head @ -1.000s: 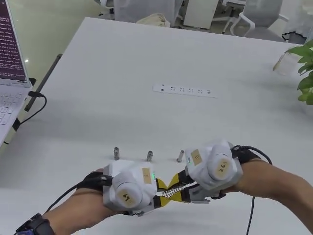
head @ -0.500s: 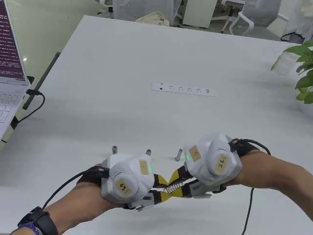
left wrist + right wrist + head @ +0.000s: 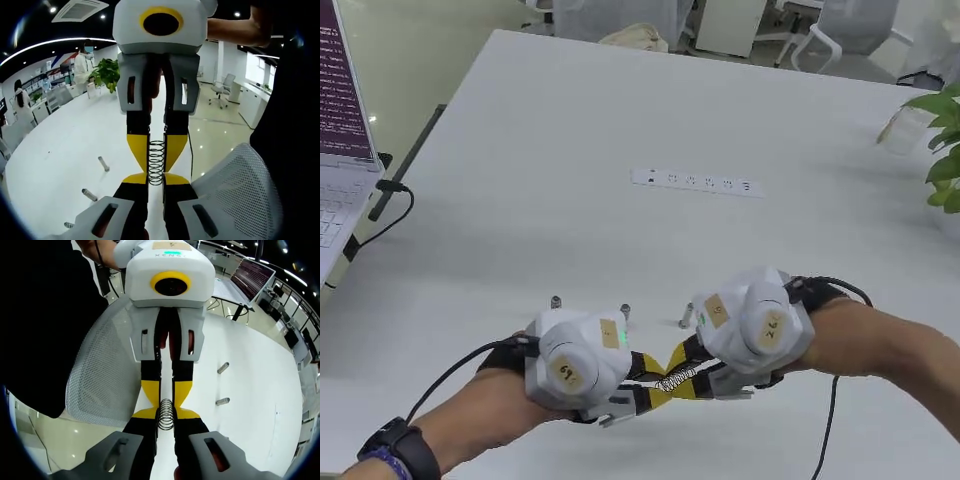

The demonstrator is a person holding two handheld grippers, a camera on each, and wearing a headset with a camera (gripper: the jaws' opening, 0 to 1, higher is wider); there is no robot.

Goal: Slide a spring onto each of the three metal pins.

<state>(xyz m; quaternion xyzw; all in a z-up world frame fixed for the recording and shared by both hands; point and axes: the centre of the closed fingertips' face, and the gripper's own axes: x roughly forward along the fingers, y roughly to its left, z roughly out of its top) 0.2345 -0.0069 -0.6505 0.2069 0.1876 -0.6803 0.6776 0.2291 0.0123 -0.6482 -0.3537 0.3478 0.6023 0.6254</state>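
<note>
A short steel spring (image 3: 673,380) hangs above the table's near edge between my two grippers, which meet tip to tip. My left gripper (image 3: 653,391) is shut on one end of the spring (image 3: 156,164) and my right gripper (image 3: 688,368) is shut on the other end (image 3: 166,416). Their yellow fingertips (image 3: 136,178) nearly touch. Three small metal pins stand in a row just behind the grippers: left pin (image 3: 556,301), middle pin (image 3: 625,312), right pin (image 3: 686,318). The left and middle pins look ribbed, as if coiled; the right one looks bare and leans.
A white power strip (image 3: 695,182) lies mid-table. An open laptop (image 3: 335,120) with a cable sits at the left edge, and a plant (image 3: 942,140) at the far right. A mesh office chair (image 3: 107,375) is below the table edge.
Both grippers stay locked on the spring, tip to tip. The small shift of the scene comes mostly from the head camera. The pins have not moved.
</note>
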